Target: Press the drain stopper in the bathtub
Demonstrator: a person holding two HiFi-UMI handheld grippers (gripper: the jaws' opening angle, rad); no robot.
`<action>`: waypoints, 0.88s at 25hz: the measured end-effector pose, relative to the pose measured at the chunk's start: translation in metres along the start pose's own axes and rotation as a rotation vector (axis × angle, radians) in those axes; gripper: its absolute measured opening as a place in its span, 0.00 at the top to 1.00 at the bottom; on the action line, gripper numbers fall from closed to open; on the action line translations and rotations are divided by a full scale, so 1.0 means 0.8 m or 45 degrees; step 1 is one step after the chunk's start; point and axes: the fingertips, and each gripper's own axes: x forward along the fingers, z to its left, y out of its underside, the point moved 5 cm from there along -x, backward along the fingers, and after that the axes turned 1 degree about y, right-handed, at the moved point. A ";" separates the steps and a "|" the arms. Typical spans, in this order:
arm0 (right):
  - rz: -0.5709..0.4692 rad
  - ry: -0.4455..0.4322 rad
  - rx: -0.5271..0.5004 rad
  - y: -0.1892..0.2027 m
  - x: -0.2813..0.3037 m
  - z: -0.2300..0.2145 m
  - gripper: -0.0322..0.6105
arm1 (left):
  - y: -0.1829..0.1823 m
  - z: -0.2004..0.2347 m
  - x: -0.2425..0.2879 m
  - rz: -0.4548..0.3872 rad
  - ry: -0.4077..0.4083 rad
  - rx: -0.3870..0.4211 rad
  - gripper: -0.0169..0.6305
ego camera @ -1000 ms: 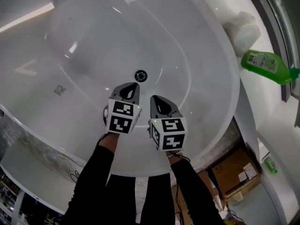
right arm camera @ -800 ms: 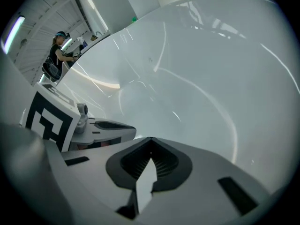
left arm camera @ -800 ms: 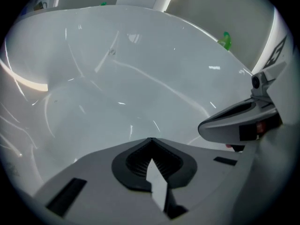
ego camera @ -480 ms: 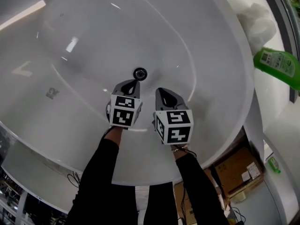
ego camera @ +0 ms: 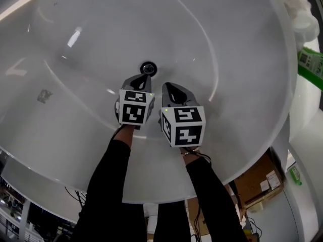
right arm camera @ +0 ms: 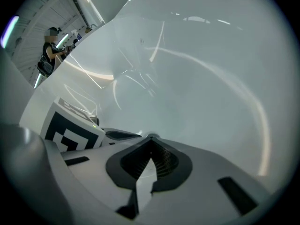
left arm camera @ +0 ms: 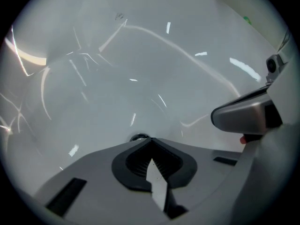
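White glossy bathtub (ego camera: pixel 242 84). Its dark round drain stopper (ego camera: pixel 148 68) lies just beyond the fingertips of the left gripper (ego camera: pixel 143 78), whose jaws are pressed together, holding nothing. The right gripper (ego camera: pixel 169 87) hovers alongside, jaws likewise together and empty, with the stopper ahead and left of its tips.

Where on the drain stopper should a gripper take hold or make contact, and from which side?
Its flat round top, from straight above. The drain stopper sits low in the bathtub floor, showing no raised edge to pinch, so the shut left gripper, nearest it, likely suits best.
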 end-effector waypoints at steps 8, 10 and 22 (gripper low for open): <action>0.030 -0.016 -0.001 0.010 0.018 0.001 0.95 | 0.009 0.007 0.020 0.006 0.000 -0.039 0.96; 0.044 -0.014 -0.017 0.015 0.021 0.002 0.95 | 0.011 0.010 0.025 0.010 -0.001 -0.043 0.96; 0.077 -0.015 -0.012 0.030 0.048 0.002 0.95 | 0.021 0.022 0.052 0.022 -0.010 -0.091 0.96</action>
